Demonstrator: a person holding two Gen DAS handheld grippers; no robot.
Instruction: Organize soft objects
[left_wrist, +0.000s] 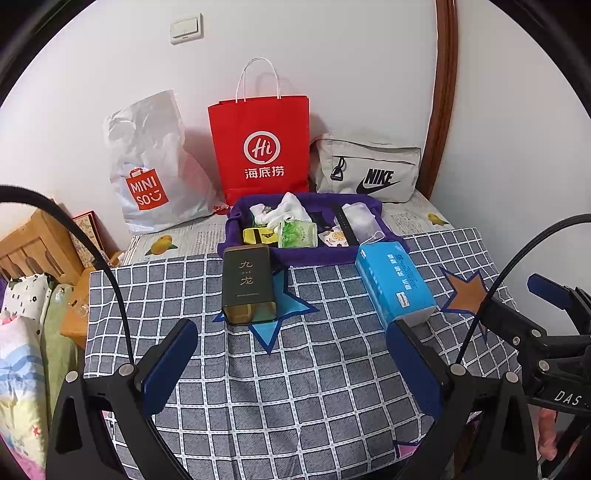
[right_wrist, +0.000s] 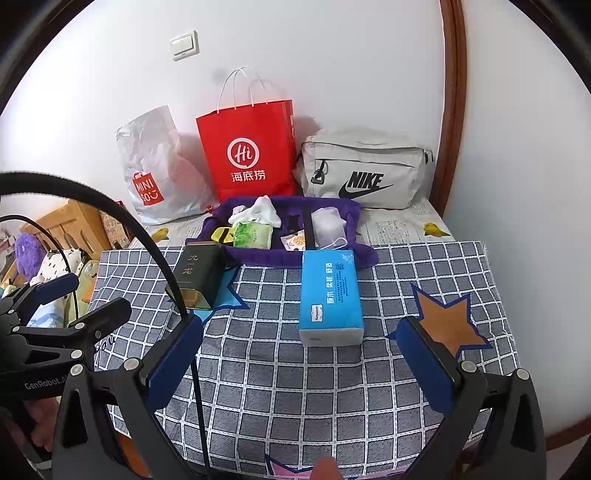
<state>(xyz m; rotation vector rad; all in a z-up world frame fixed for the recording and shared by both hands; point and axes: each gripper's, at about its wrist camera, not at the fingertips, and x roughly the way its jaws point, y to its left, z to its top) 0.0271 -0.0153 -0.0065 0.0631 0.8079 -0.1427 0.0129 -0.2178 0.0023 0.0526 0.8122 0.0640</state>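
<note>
A blue tissue pack (left_wrist: 395, 286) (right_wrist: 330, 295) lies on the checked cloth, right of a dark green tin (left_wrist: 249, 282) (right_wrist: 195, 275). Behind them a purple fabric tray (left_wrist: 236, 216) (right_wrist: 214, 221) holds a white cloth (left_wrist: 286, 212) (right_wrist: 258, 212), a green wipes pack (left_wrist: 297, 234) (right_wrist: 253, 234), a clear pouch (left_wrist: 364, 219) (right_wrist: 327, 225) and small packets. My left gripper (left_wrist: 291, 365) is open and empty, short of the tin and tissue pack. My right gripper (right_wrist: 301, 362) is open and empty, just short of the tissue pack.
A Miniso plastic bag (left_wrist: 147, 166) (right_wrist: 155, 170), a red paper bag (left_wrist: 260, 147) (right_wrist: 247, 151) and a grey Nike bag (left_wrist: 369, 170) (right_wrist: 365, 166) stand against the wall. A wooden frame (left_wrist: 40, 247) and bedding (left_wrist: 18, 332) lie at the left.
</note>
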